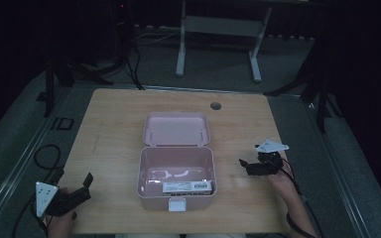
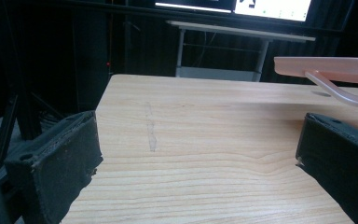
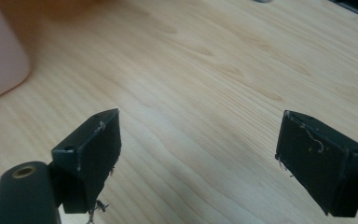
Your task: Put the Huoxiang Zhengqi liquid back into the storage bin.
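The pink box is sitting lid-up on the counter between both released claws, right claw nearer, left claw resting at the near corner.

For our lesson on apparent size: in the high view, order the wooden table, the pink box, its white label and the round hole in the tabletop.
1. wooden table
2. pink box
3. white label
4. round hole, which lies farther from the camera, so it may look somewhat smaller than it is.

Pale matt wood-grain table, smooth glossy pink plastic box, white paper label, rough matt black gripper pads
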Action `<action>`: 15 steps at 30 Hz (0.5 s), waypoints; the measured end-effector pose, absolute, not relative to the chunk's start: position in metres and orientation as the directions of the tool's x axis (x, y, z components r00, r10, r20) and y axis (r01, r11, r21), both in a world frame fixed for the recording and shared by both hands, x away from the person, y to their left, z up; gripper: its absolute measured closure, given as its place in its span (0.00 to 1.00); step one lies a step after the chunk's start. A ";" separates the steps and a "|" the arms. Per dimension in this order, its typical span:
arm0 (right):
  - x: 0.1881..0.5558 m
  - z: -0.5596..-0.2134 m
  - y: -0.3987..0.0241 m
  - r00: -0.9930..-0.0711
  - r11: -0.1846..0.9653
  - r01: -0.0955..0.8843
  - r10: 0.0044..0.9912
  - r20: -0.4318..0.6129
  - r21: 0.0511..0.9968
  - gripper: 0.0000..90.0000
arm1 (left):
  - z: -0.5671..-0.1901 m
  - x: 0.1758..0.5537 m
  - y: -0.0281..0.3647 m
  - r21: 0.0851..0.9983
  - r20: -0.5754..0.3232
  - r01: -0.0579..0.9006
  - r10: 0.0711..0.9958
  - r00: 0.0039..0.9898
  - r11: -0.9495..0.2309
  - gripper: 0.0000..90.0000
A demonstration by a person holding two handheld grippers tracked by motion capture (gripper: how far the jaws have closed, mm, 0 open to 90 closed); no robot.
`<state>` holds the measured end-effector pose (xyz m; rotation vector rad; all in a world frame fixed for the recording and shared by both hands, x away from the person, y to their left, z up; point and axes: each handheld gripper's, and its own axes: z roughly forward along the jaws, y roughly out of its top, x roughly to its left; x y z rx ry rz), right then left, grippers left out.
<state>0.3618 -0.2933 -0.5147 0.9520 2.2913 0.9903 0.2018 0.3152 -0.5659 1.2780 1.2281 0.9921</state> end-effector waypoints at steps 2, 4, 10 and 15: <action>0.361 -0.517 -0.297 -0.637 0.474 0.414 0.761 -0.125 0.777 0.15 | -0.566 0.202 0.315 0.990 -0.100 0.111 0.987 0.127 0.086 0.00; 0.359 -0.521 -0.303 -0.610 0.438 0.422 0.785 -0.109 0.794 0.15 | -0.566 0.202 0.315 0.990 -0.100 0.111 0.987 0.128 0.086 0.00; 0.355 -0.529 -0.319 -0.525 0.353 0.416 0.846 -0.095 0.838 0.15 | -0.566 0.202 0.315 0.990 -0.100 0.111 0.987 0.127 0.086 0.00; 0.353 -0.537 -0.332 -0.458 0.257 0.436 0.888 -0.033 0.862 0.15 | -0.566 0.202 0.315 0.990 -0.099 0.111 0.987 0.127 0.085 0.00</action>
